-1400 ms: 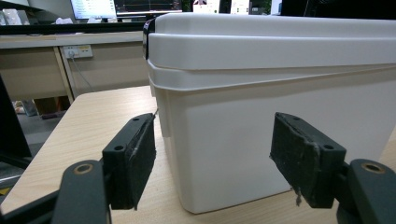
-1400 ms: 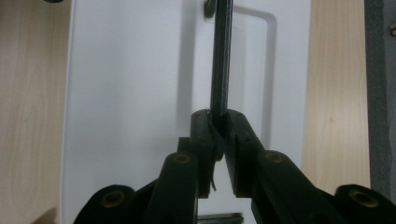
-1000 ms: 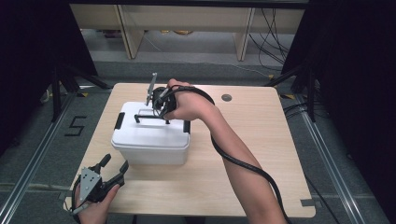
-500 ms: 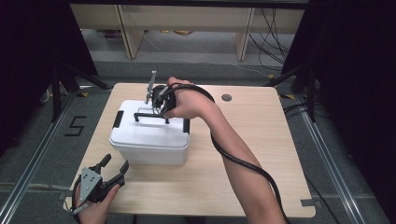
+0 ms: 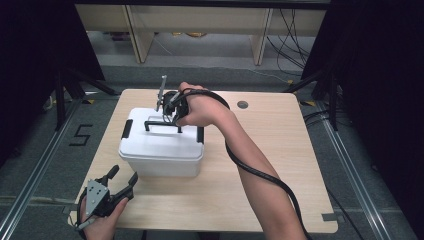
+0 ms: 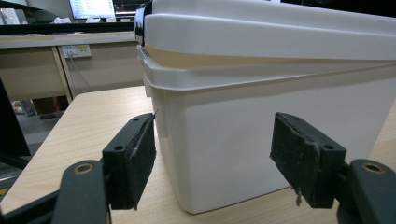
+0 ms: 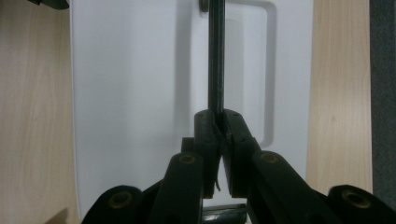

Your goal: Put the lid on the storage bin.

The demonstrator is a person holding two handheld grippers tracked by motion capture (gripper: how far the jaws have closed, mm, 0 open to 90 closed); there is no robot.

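The white lidded box (image 5: pixel 161 149) sits left of centre on the table (image 5: pixel 280 165). The right gripper (image 7: pixel 218 119) comes straight down with its fingers clamped on the black handle (image 5: pixel 163 124), likely to lift it. The left gripper (image 6: pixel 212 156) waits at the box's near wall, fingers apart, touching nothing, nothing in the way

The right tongs (image 5: pixel 169 116) are pointed downward from a bent wrist, jaws pressed together, the right forearm stretched forward. The left tongs (image 5: pixel 120 178) are held low at the near left, jaws spread wide, gripped by the left hand (image 5: pixel 102 220).
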